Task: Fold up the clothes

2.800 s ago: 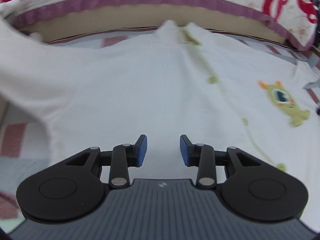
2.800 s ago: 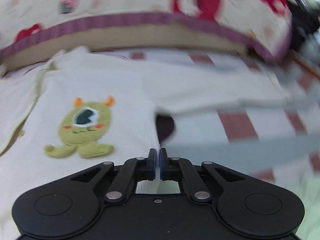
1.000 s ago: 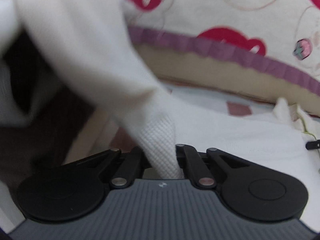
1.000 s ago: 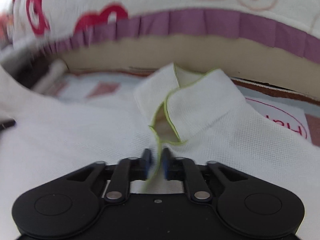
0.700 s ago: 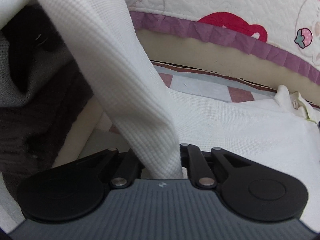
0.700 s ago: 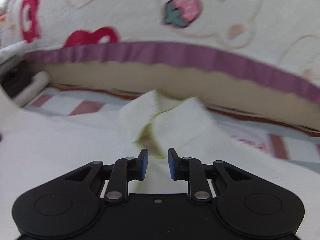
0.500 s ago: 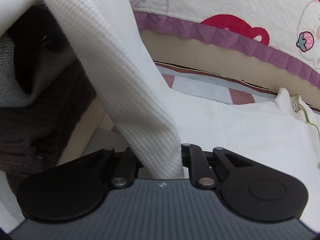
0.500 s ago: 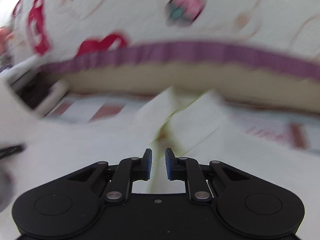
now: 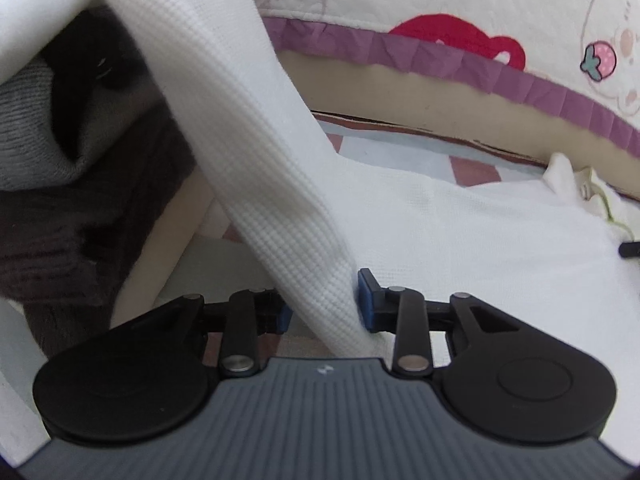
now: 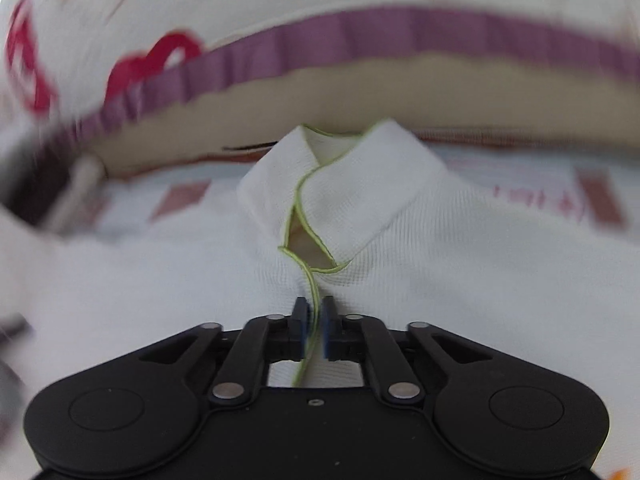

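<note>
A white waffle-knit shirt [image 9: 460, 232] lies flat on a checked sheet. Its sleeve [image 9: 240, 120] rises from between my fingers toward the upper left. My left gripper [image 9: 324, 308] is open, and the sleeve fills the gap between the blue pads. In the right wrist view the green-edged collar [image 10: 360, 184] stands just ahead. My right gripper [image 10: 316, 328] is shut on the green-trimmed placket [image 10: 310, 292] just below the collar. A black tip of the right gripper [image 9: 630, 249] shows at the far right of the left wrist view.
A quilt with a purple frill [image 9: 440, 60] and red prints hangs along the back above a tan edge [image 9: 400, 92]. Dark brown [image 9: 80, 208] and grey [image 9: 28, 132] knitwear is piled at the left, beside a pale bar [image 9: 168, 248].
My right gripper let go near the collar, opened, then closed again on the placket. My left gripper took the sleeve and its fingers have since spread a little around it.
</note>
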`<state>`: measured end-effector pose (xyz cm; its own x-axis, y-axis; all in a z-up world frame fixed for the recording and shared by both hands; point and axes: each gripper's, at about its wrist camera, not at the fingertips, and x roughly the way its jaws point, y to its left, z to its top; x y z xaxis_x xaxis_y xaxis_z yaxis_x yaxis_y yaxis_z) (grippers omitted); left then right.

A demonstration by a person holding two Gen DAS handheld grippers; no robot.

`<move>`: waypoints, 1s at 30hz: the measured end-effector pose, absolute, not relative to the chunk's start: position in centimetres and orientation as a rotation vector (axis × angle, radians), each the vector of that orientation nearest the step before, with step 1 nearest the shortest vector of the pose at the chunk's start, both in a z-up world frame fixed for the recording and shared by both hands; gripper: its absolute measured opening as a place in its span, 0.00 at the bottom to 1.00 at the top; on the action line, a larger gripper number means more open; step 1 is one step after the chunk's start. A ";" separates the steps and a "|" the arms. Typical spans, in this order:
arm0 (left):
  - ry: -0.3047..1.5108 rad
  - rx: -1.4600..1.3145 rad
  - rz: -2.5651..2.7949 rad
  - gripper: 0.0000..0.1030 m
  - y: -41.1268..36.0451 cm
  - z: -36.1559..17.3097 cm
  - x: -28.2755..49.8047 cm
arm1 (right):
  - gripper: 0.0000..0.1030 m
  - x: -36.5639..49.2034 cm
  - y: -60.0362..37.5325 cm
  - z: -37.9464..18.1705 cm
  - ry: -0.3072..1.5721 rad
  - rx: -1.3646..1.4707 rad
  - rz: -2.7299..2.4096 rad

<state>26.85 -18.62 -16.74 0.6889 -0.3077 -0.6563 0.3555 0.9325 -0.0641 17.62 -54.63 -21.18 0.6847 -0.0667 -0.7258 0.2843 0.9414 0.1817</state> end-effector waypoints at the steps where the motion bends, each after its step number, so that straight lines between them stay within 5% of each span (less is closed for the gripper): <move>1: 0.718 0.073 -0.371 0.31 -18.5 -16.4 26.7 | 0.24 17.4 -53.8 -20.4 0.772 0.263 -0.200; 6: 0.622 0.022 -0.405 0.32 -17.2 -12.9 25.0 | 0.32 16.0 -49.3 -17.4 0.674 0.159 -0.131; 18: 0.477 -0.057 -0.263 0.65 -15.4 -9.3 24.5 | 0.40 14.1 -40.4 -14.5 0.617 0.049 0.134; 21: 0.443 -0.068 -0.249 0.65 -15.6 -9.1 25.1 | 0.41 13.8 -39.5 -14.4 0.623 0.017 0.172; 22: 0.431 -0.076 -0.253 0.57 -15.6 -8.9 25.2 | 0.41 13.7 -39.3 -14.5 0.629 0.008 0.180; 23: 0.418 -0.085 -0.257 0.34 -15.7 -8.6 25.2 | 0.41 13.7 -39.4 -14.6 0.640 0.015 0.182; 25: 0.392 -0.102 -0.266 0.15 -15.8 -8.2 25.3 | 0.41 13.8 -40.5 -14.9 0.677 0.117 0.161; 30: 0.224 -0.026 -0.361 0.08 -18.6 -6.4 22.8 | 0.40 14.3 -40.9 -16.0 0.810 0.102 -0.004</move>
<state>22.84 -18.63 -6.36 0.9110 -0.3533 -0.2126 0.3476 0.9354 -0.0648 14.29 -40.95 -16.02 0.6896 0.0353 -0.7233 0.0428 0.9951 0.0894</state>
